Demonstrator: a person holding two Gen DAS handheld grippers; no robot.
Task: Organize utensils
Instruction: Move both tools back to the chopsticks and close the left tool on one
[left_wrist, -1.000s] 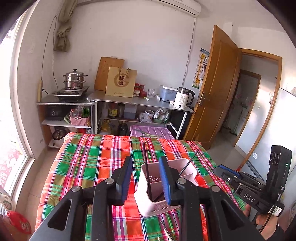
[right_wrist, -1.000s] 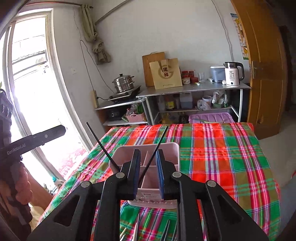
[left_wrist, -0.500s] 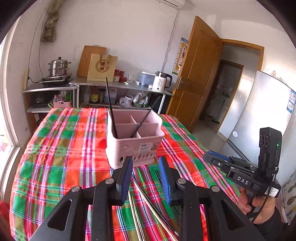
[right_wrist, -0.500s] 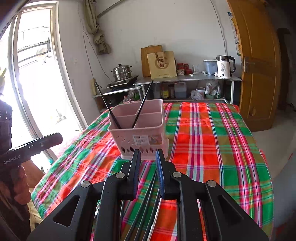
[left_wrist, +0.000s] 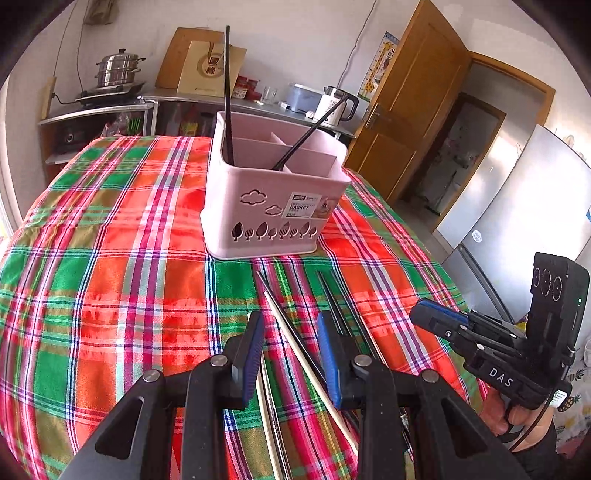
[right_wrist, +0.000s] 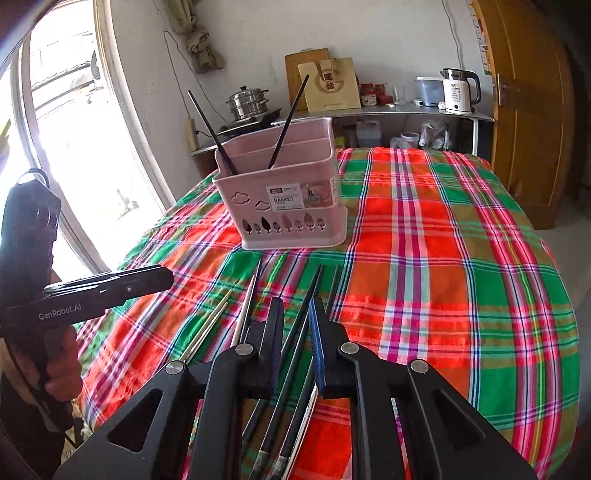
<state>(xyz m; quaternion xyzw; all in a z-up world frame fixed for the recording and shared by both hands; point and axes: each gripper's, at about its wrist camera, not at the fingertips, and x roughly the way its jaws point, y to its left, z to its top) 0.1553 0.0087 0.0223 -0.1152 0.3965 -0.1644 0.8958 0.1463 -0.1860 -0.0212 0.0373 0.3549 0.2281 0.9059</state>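
Bright window (right_wrist: 70, 147) glare, fisheye-warped edges.

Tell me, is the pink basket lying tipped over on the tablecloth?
No, the pink basket stands upright on the plaid tablecloth, with two black chopsticks sticking up out of it.

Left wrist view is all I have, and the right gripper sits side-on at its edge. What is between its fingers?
Observer: In the right wrist view, a dark chopstick runs through the gap of the right gripper. The fingers have just been closing, but I cannot see them pressing it.
Operator: What lies beside it?
Observer: A silver chopstick lies on the cloth to its left, outside the fingers.
Operator: Which way does the dark one point?
Observer: Its decorated end is nearest the camera, and its tip points toward the pink basket.
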